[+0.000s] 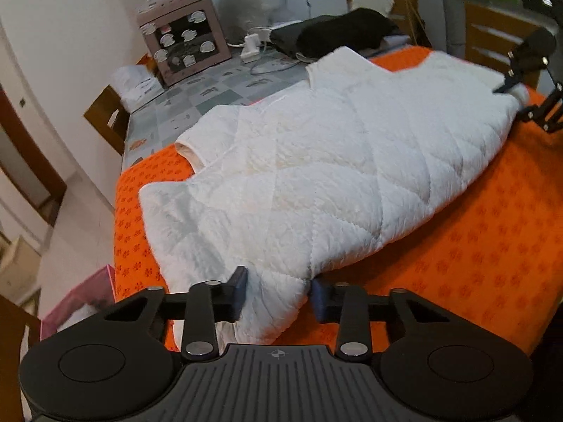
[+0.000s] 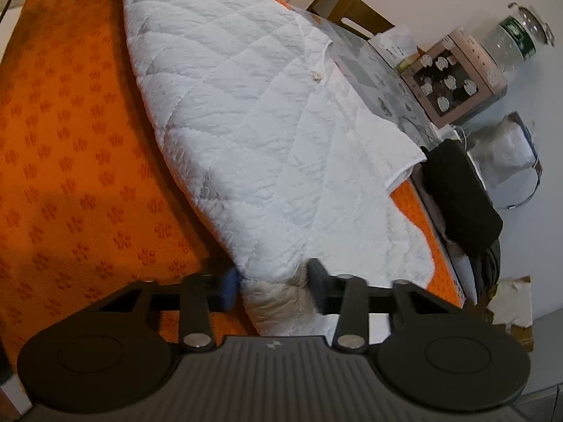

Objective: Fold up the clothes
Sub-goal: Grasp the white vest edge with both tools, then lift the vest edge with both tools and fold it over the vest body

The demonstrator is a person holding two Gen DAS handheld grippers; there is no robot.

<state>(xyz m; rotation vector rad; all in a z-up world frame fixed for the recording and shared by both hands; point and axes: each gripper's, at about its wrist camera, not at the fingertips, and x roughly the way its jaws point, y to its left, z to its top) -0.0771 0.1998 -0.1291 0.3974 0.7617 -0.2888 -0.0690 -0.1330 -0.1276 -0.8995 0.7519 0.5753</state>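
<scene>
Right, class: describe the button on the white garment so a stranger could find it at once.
Start at the orange cloth covering the table, then the white quilted vest lying on it. Along the vest's thin edge facing the pink box sits the button, the only small round spot on the stitched fabric.

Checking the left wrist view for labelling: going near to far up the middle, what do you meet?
left gripper → white quilted vest → checked tablecloth → pink box

Orange mat (image 1: 475, 246) covers the table (image 1: 225, 88), white quilted vest (image 1: 316, 176) on it
</scene>
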